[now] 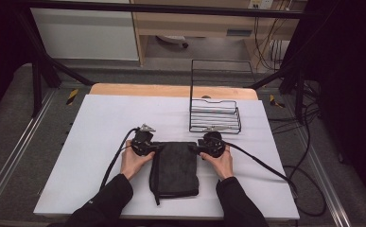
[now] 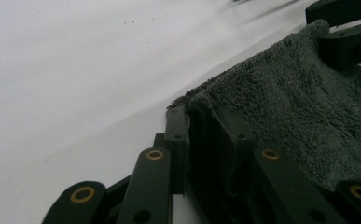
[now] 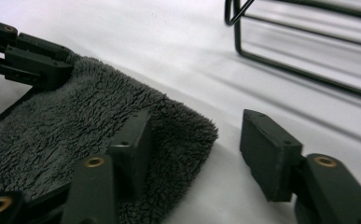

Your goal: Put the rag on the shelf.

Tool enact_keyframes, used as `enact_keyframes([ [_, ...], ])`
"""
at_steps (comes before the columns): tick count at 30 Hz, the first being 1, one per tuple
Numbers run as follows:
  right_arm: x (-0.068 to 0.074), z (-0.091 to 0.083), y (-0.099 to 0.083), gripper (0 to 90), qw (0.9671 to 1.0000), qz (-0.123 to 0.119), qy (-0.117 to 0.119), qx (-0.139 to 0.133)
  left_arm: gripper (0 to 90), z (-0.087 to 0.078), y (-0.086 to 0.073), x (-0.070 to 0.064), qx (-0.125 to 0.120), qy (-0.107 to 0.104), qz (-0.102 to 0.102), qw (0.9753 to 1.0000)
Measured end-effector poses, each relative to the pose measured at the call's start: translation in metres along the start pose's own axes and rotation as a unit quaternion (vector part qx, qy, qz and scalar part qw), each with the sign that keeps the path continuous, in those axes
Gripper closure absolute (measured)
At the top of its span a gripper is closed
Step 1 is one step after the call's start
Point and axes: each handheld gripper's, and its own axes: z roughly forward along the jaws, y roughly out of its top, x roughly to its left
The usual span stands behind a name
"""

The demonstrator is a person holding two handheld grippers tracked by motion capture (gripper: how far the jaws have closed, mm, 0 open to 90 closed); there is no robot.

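A dark grey towel [image 1: 174, 169] lies folded on the white table [image 1: 91, 142], between my two grippers. My left gripper [image 1: 148, 147] is pinched tight on the towel's far left corner. My right gripper [image 1: 204, 146] stands wide at the far right corner, one jaw resting on the pile, the other beside it. A black wire rack [image 1: 215, 115] stands just beyond.

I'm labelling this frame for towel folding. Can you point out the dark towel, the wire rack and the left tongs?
dark towel [image 1: 175, 170]: high view, middle of its folded top face.
wire rack [image 1: 215, 124]: high view, front rim of its tray.
left tongs [image 2: 206, 116]: left gripper view, between the tips pinching the towel's corner.
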Motion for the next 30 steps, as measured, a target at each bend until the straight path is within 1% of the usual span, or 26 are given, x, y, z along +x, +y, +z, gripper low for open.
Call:
enact_keyframes([
  [3,0.001,0.000,0.000,54.5,1.0000,0.004,0.007,0.005,75.2,0.000,0.000,0.000,-0.002,0.001,0.001,1.0000],
  [5,0.001,0.000,-0.001,60.6,0.9997,0.013,0.018,0.013,75.3,0.000,-0.001,0.000,-0.001,0.001,0.001,1.0000],
  [7,0.002,0.000,-0.001,63.8,0.9994,0.019,0.024,0.016,75.3,0.000,0.000,0.000,-0.002,0.002,0.000,1.0000],
  [9,0.002,0.000,-0.001,67.0,0.9991,0.024,0.030,0.019,75.4,0.000,0.000,0.000,-0.002,-0.003,-0.008,1.0000],
  [12,0.002,0.000,-0.001,72.4,0.9987,0.030,0.036,0.021,76.0,0.000,0.000,0.002,-0.002,-0.007,-0.009,0.9999],
  [15,0.002,-0.002,0.000,77.1,0.9986,0.031,0.038,0.021,78.0,-0.002,0.000,0.003,-0.003,-0.010,-0.009,0.9999],
  [18,0.002,-0.004,0.001,79.2,0.9987,0.031,0.037,0.019,79.9,-0.003,0.000,0.004,-0.005,-0.013,-0.012,0.9998],
  [22,0.003,-0.007,0.002,80.0,0.9988,0.030,0.037,0.011,80.8,-0.007,0.001,0.003,-0.011,-0.012,-0.010,0.9998],
  [27,0.005,-0.014,0.005,80.3,0.9987,0.028,0.042,-0.003,81.2,-0.016,0.003,0.001,-0.030,-0.018,-0.012,0.9993],
  [30,0.007,-0.018,0.007,80.4,0.9988,0.020,0.043,-0.010,81.3,-0.021,0.004,-0.003,-0.038,-0.016,-0.006,0.9991],
])
